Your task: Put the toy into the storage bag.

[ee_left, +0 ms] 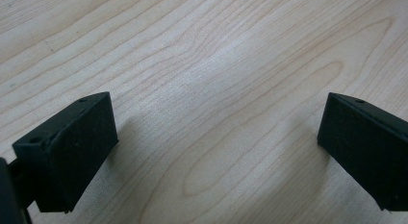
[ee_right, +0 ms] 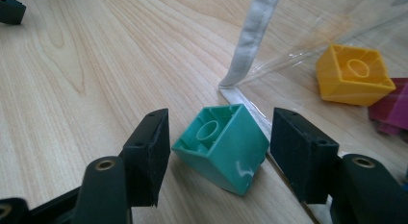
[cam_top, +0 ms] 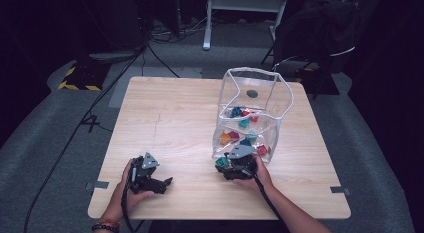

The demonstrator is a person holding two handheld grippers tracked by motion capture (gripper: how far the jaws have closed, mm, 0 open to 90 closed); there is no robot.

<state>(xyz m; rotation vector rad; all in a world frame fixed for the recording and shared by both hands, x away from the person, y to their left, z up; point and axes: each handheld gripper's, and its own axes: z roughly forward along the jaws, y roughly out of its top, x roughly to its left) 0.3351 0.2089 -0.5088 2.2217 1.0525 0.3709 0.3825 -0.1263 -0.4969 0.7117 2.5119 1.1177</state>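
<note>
My left gripper (cam_top: pixel 167 182) rests on the table (cam_top: pixel 165 118), well to the left of the bag (cam_top: pixel 255 113). In the left gripper view its jaws stand wide apart with bare wood between them, so it holds nothing and has no part in the work yet.

My right gripper (ee_right: pixel 219 147) sits at the bag's near corner. Its jaws are partly open on either side of the teal brick (ee_right: pixel 222 147), which lies tilted on the wood, hollow side up, just outside the bag's white seam (ee_right: pixel 250 39). The left pad looks to be touching the brick's edge or nearly so; the right pad stands clear with a gap. I read that as no grip on the brick.

Inside the bag, to the right of the seam, I see a yellow brick (ee_right: pixel 353 75) and a magenta one (ee_right: pixel 392 108); the high view shows more coloured bricks heaped further in.

My judgement: the work is moving bricks between bag and table. One brick is out beside the bag; most are inside. Whether the teal one is being set down or picked up I cannot tell.
</note>
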